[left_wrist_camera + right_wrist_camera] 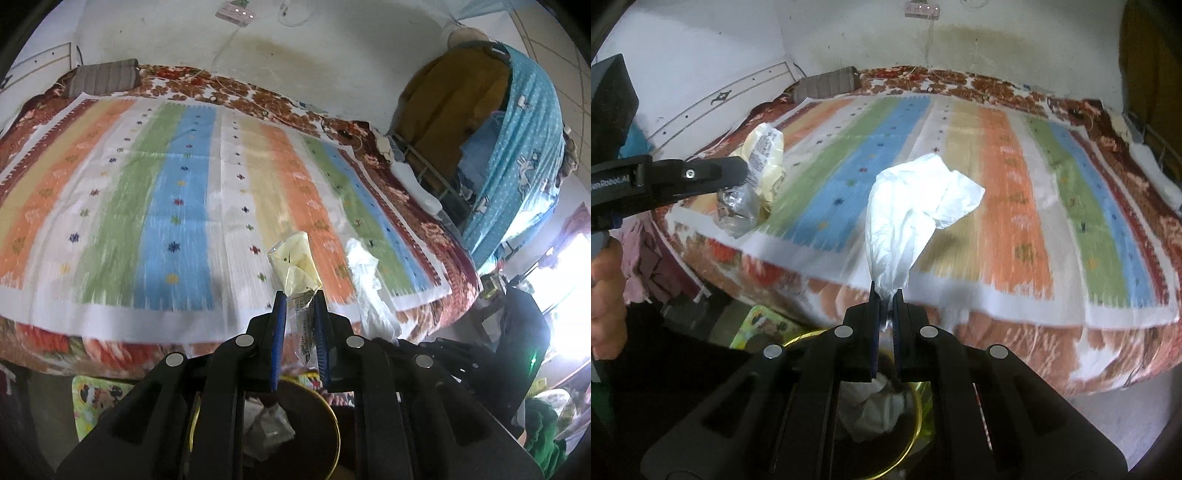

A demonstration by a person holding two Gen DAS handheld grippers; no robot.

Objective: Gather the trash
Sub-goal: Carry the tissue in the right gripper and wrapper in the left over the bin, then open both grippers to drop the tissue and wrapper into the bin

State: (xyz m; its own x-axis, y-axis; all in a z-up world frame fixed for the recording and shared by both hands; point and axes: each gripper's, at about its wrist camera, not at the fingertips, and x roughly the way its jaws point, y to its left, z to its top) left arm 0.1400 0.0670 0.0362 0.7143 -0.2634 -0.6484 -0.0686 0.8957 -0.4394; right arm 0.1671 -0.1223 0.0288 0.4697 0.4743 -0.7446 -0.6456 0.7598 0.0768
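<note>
Left gripper (300, 295) pinches a yellow wrapper (295, 264); right gripper (886, 293) pinches white tissue (916, 206). Centre each over the bin (916, 417) below before spreading the fingers.

On the left gripper (748, 173), seen in the right wrist view, white letters near the left edge read approx. "…enRobot.AI"; the start is cut off. The yellow wrapper (764, 155) it holds has small black print, too blurred to read. No other text is legible.
</note>
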